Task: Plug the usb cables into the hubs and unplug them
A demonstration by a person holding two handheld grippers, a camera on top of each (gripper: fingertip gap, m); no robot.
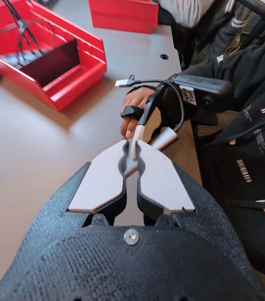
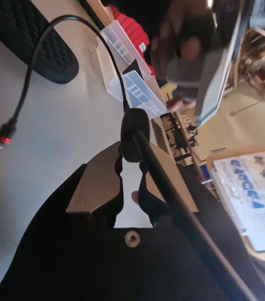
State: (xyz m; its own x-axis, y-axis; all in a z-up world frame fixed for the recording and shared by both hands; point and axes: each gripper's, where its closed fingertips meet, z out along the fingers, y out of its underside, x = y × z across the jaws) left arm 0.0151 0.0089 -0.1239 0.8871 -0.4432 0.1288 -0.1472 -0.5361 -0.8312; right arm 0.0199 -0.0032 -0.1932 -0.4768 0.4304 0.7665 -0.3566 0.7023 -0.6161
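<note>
My left gripper (image 1: 132, 143) is shut on a silver hub (image 1: 164, 138), which juts out to the right past the fingertips. The hub's black cable loops up to a free USB plug (image 1: 122, 83) in the air. The right gripper's pale fingertip (image 1: 138, 135), held by a strapped hand, reaches down into my left jaws' gap beside the hub. In the right wrist view my right gripper (image 2: 134, 146) is shut on a black oval plug body (image 2: 134, 130). Its cable (image 2: 35, 47) arcs left to a red-banded USB plug (image 2: 3, 140) hanging above the table.
A red bin (image 1: 73, 91) holding dark cables (image 1: 22, 32) stands at the upper left, with a second red bin (image 1: 125, 14) behind it. A person in a black jacket (image 1: 242, 146) fills the right. Clear plastic organisers (image 2: 128, 73) and a black textured pad (image 2: 47, 57) lie ahead. Tip to tip, the grippers are about 7 centimetres apart.
</note>
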